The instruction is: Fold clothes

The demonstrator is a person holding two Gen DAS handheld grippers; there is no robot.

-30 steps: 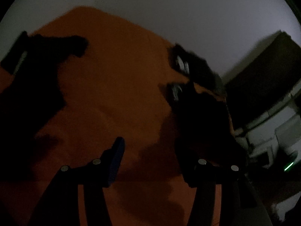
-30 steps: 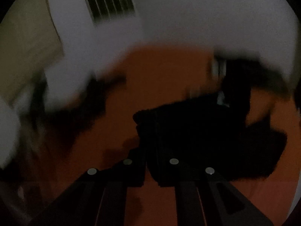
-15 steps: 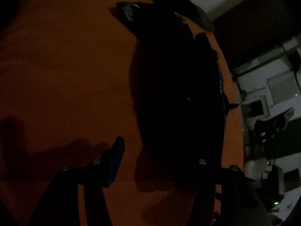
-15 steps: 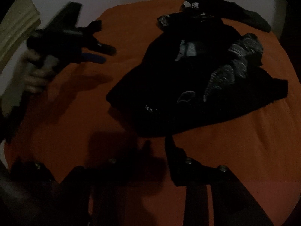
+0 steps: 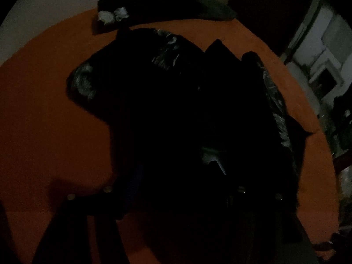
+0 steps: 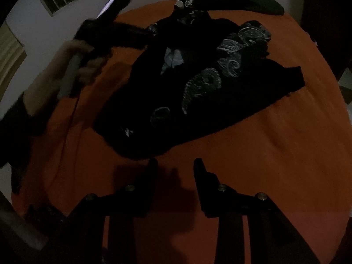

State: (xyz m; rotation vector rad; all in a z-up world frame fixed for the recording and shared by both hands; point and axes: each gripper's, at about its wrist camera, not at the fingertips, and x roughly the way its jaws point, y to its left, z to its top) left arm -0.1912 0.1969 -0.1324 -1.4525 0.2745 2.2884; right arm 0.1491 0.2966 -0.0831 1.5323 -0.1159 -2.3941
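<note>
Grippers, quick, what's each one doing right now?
Left gripper: jaws opening over the black garment; grip cannot be told.
Right gripper: open, holding nothing.

A black garment (image 6: 198,83) with grey paisley-like embroidery is seen lying crumpled, unfolded, in a loose heap near the middle of an orange bed cover (image 6: 275,143). A pale label is exposed near its neck. A second black garment (image 6: 231,0) is laid stretched along the far edge, just beyond the heap, with a pale printed patch at its left end.
</note>
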